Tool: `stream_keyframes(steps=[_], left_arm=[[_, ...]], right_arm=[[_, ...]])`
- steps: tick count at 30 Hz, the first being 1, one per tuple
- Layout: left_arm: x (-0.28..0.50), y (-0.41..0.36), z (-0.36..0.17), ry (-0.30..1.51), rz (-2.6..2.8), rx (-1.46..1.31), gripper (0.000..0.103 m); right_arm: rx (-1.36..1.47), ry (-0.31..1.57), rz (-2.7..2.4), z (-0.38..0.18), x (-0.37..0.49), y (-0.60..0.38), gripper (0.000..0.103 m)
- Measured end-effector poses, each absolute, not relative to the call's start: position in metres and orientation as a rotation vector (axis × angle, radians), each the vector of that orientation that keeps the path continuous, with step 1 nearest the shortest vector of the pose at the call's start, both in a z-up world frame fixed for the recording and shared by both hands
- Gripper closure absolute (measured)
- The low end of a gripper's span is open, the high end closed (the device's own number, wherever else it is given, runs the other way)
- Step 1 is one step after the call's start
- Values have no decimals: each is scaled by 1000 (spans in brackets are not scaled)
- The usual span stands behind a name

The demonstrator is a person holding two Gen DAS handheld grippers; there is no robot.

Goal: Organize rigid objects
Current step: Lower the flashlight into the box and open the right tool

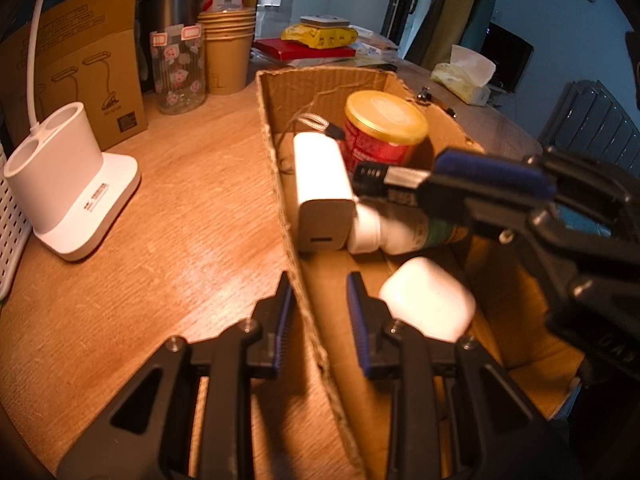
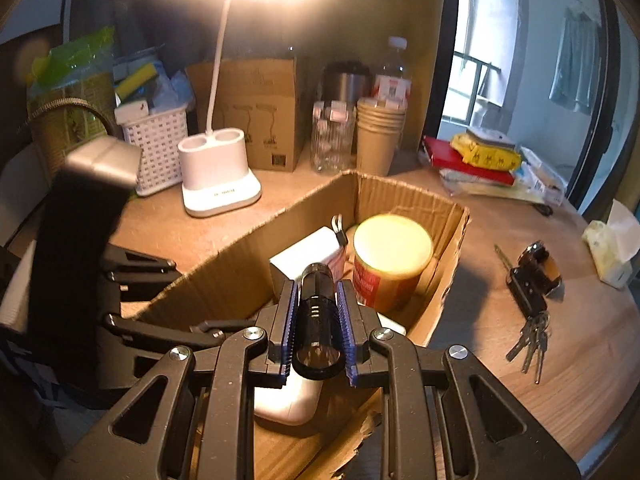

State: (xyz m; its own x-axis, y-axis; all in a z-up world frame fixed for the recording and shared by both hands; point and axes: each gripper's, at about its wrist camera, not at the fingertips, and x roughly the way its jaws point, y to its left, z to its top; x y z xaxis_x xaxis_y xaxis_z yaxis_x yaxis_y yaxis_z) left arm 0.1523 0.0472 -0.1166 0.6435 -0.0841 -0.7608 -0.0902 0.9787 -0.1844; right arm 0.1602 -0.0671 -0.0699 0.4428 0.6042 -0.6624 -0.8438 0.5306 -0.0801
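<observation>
— Your right tongs [image 2: 318, 326]?
— Clamped on the torch [image 2: 318, 312], held over the box [image 2: 224, 268], the can [image 2: 390, 264] just ahead.
— Your left tongs [image 1: 320, 320]?
— Parted, gripping nothing; they straddle the box wall [image 1: 280, 184], the charger [image 1: 322, 184] ahead inside.

The left black plastic two-finger claw [image 1: 319, 322] has angular linkage arms with triangular cut-outs, joined by round silver screw heads. Ribbed blue pads [image 1: 360, 320] line the inner faces of its fingers. The right black plastic two-finger claw [image 2: 319, 326] is built alike, with the same silver screws, triangular cut-outs and toothed blue pads [image 2: 346, 332] along the fingers.
</observation>
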Motion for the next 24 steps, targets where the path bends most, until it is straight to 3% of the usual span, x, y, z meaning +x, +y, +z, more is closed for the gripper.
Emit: stream_keyframes(steps=[24], left_arm=[[152, 48, -117, 874, 4, -213, 75]], right_arm=[[-482, 670, 975, -77, 151, -62, 81]])
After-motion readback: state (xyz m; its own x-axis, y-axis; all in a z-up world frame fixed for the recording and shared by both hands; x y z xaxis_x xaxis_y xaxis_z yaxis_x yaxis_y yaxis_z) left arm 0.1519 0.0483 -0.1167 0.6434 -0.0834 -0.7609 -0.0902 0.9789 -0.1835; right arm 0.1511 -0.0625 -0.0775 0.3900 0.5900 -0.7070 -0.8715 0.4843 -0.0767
